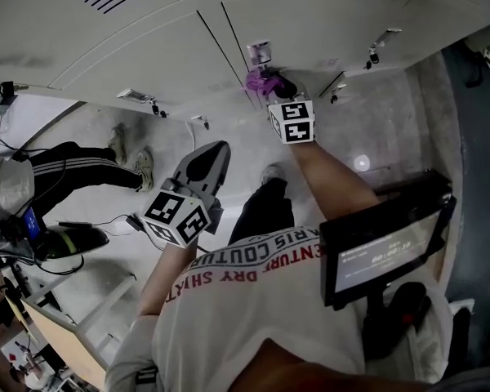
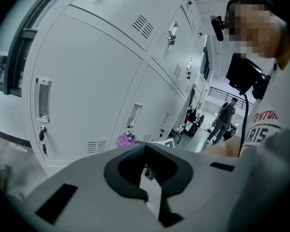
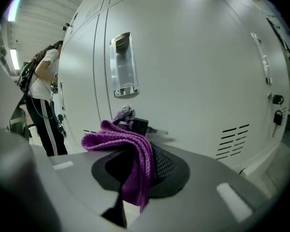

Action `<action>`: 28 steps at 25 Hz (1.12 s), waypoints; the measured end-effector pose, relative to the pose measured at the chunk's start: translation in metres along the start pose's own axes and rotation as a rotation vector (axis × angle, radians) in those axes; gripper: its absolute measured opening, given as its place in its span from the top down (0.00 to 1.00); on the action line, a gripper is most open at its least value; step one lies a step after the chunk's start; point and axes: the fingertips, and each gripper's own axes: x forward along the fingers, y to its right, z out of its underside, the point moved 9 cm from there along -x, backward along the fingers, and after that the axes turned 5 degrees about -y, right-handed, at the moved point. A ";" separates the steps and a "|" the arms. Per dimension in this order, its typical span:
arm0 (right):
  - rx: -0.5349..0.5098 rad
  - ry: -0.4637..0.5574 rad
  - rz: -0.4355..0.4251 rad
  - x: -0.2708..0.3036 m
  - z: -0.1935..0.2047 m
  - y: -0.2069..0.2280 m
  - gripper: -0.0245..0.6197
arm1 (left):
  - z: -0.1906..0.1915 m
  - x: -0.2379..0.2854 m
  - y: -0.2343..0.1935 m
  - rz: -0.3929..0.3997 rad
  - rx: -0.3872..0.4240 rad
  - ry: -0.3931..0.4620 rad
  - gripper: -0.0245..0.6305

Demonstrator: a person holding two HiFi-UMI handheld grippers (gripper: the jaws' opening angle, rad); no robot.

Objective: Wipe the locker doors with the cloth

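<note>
While I look down the bank of lockers, a person in black striped trousers (image 1: 73,166) stands at the far left. Next comes my left gripper (image 1: 215,149), drawn back beside my hip and well apart from the locker doors (image 1: 147,47). In the left gripper view its dark pads (image 2: 157,166) have come together at the tips and nothing sits between them. Its nose aims along the row of doors (image 2: 87,81), and past it I can just see the purple cloth (image 2: 125,140) low down on a door.

Further right, my right gripper (image 1: 278,90) reaches out to a door just below its recessed handle (image 1: 260,52). Its jaws are clamped on the cloth (image 1: 261,82). In the right gripper view the cloth (image 3: 130,153) is a folded knitted strip. Its long axis runs along the jaws, from the loose end hanging near me up towards the door (image 3: 193,57), and a fold spills off to the left at the top. That far end lies right by the lock with its key (image 3: 127,112), under the handle (image 3: 122,64). I cannot tell whether it touches the metal. A louvred vent (image 3: 234,138) sits near the door's lower right corner.

At the far right, a dark screen (image 1: 384,256) hangs by my arm.
</note>
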 end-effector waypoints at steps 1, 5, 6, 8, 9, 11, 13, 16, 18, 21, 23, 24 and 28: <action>-0.009 -0.003 0.006 -0.002 0.000 0.005 0.86 | 0.000 0.001 0.001 0.001 0.001 0.000 0.96; 0.034 -0.008 0.066 -0.011 0.004 0.037 0.86 | 0.000 0.005 0.004 0.010 0.003 -0.003 0.96; 0.049 -0.009 0.087 -0.015 0.006 0.046 0.86 | 0.001 0.006 0.005 0.015 0.005 -0.009 0.96; 0.069 -0.012 0.130 -0.023 0.009 0.066 0.86 | 0.002 0.008 0.008 0.026 0.011 -0.019 0.96; 0.078 -0.013 0.152 -0.027 0.009 0.077 0.86 | 0.001 0.009 0.009 0.029 0.015 -0.022 0.96; 0.089 -0.013 0.197 -0.035 0.009 0.097 0.86 | 0.001 0.009 0.009 0.030 0.018 -0.022 0.96; 0.098 -0.014 0.237 -0.042 0.009 0.117 0.86 | 0.001 0.009 0.009 0.028 0.017 -0.025 0.96; 0.111 -0.017 0.272 -0.050 0.008 0.145 0.86 | 0.002 0.012 0.013 0.034 0.021 -0.037 0.96; 0.122 -0.012 0.294 -0.056 0.009 0.158 0.86 | 0.002 0.013 0.015 0.038 0.029 -0.042 0.96; 0.146 -0.004 0.326 -0.062 0.010 0.174 0.86 | 0.004 0.011 0.014 0.031 0.031 -0.046 0.96; 0.141 -0.010 0.329 -0.065 0.011 0.178 0.86 | 0.008 0.012 0.014 0.026 0.022 -0.049 0.96; 0.137 -0.013 0.328 -0.065 0.012 0.179 0.86 | 0.009 0.013 0.014 0.026 0.020 -0.049 0.96; 0.141 -0.008 0.295 -0.077 0.009 0.174 0.86 | 0.009 0.012 0.027 0.036 0.040 -0.038 0.96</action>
